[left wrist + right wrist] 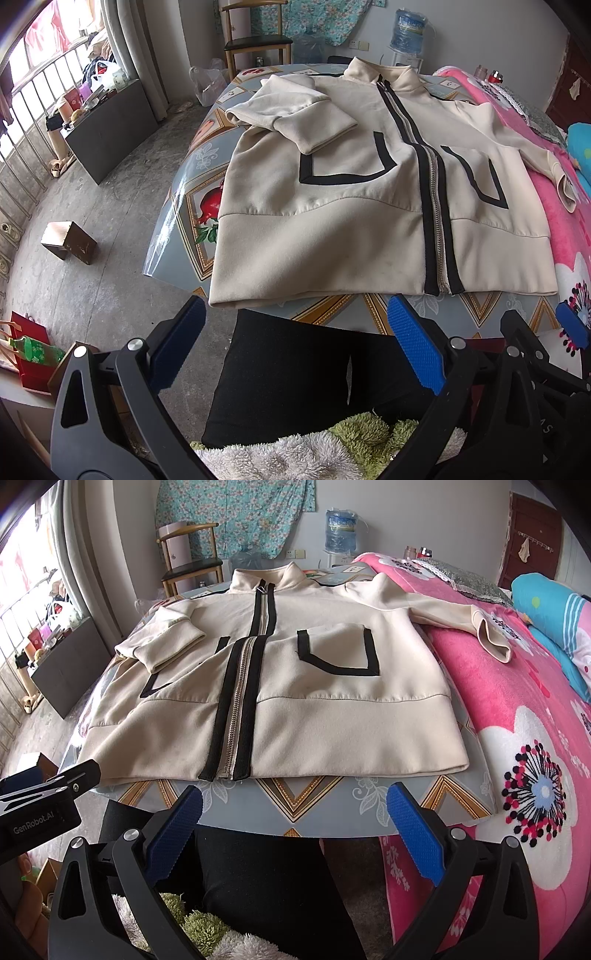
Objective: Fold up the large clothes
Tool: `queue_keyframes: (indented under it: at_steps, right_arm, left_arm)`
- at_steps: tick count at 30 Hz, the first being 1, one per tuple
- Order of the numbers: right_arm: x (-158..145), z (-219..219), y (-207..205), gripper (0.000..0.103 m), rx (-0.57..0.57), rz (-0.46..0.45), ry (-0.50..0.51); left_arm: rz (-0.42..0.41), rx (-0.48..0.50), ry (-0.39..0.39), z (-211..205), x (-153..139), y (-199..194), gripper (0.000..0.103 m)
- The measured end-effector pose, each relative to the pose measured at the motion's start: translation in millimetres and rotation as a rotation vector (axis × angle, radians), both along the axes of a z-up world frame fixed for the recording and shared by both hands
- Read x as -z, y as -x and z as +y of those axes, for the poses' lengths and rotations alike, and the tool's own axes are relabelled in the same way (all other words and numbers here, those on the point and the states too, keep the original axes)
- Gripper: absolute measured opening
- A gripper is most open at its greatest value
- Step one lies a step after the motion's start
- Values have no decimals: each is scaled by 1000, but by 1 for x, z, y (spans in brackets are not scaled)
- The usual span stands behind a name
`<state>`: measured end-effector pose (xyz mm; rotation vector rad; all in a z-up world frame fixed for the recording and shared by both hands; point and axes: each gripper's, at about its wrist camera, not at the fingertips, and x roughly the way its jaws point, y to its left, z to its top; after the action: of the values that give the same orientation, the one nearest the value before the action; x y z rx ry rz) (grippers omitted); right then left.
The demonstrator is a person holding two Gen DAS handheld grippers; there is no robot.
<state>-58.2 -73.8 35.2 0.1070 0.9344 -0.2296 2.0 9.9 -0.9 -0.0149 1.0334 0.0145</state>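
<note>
While both claws hang back off the near table edge, one cream jacket (295, 686) lies face up on the patterned table (332, 794), collar at the far end, hem along the near edge. Its zipper (240, 698) runs down the middle between two black strips, and two black-outlined pockets sit either side of it. Of its two sleeves, the left sleeve (162, 638) is folded in across the chest, its cuff resting on the left pocket; the right sleeve (461, 620) stretches out to the right, off the table and onto the pink blanket (517, 709).

The left gripper (295, 347) has its two blue pads spread wide, nothing between them, held above black-clad legs just short of the hem. The right gripper (295, 823) is likewise spread wide and empty, near the hem's middle; the tip of the left tool shows at its left.

A strip of bare table runs along the near edge in front of the hem. Left of the table lies open concrete floor with one small wooden box (68, 242). At the far side stand one wooden chair (192, 557) and one water bottle (341, 530).
</note>
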Motion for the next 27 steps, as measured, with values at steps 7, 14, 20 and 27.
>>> queue_keyframes:
  at_steps: [7,14,20,27]
  right_arm:
    - [-1,0,-1,97,-2,-3,4]
    - [-4,-1,-5,97,-3,-10,14]
    - [-10,-9,-25,97,-1,-29,18]
    - [-29,-24,-69,97,-44,-106,-66]
  left_arm:
    - [1,0,1,1,0,0,95]
    - [9,2,2,8,1,-4,95]
    - [-33,23,9,22,-7,-24,95]
    - [-65,35,-7,50,-9,-60,95]
